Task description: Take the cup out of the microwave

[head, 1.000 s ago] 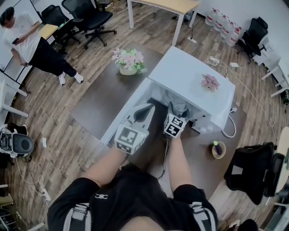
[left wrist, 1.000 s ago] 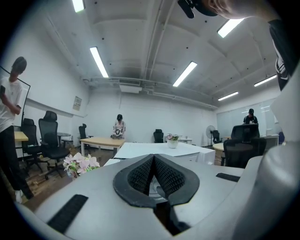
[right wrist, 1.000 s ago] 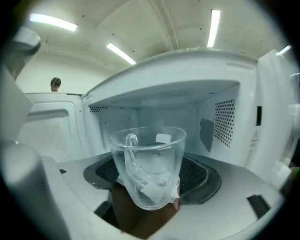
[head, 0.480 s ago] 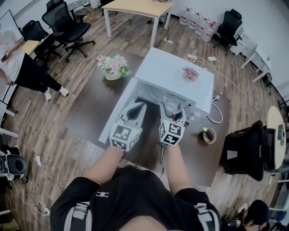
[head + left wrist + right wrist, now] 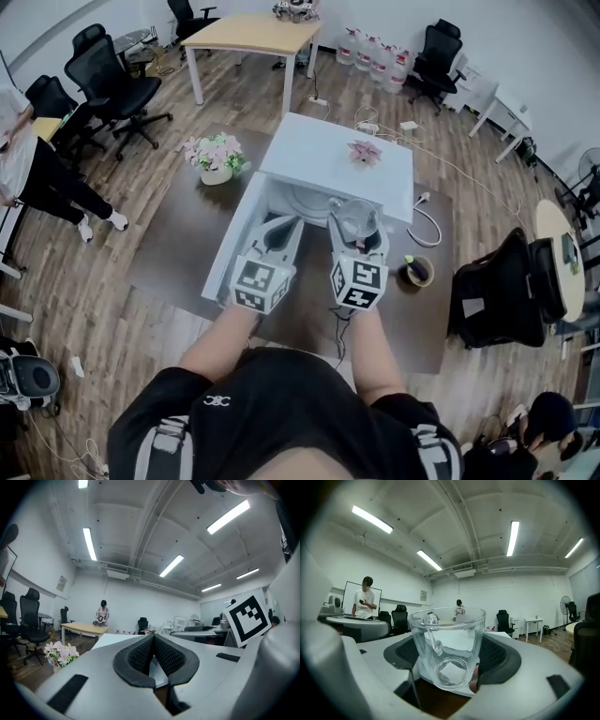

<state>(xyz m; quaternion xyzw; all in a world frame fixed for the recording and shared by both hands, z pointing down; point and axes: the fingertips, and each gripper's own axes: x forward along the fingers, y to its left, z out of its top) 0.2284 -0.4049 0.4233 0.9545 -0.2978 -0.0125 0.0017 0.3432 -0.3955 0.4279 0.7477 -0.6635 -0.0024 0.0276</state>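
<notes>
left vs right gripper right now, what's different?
Jaws: the left gripper has its jaws together with nothing between them; the right gripper has its jaws apart, clamped on a clear glass mug.
Place: in the head view the left gripper sits by the open door of the white microwave; the right gripper is in front of the cavity.
Shared: both point towards the microwave, side by side.

A potted pink flower (image 5: 215,157) stands on the dark table (image 5: 173,230), a black office chair (image 5: 117,86) beyond.
</notes>
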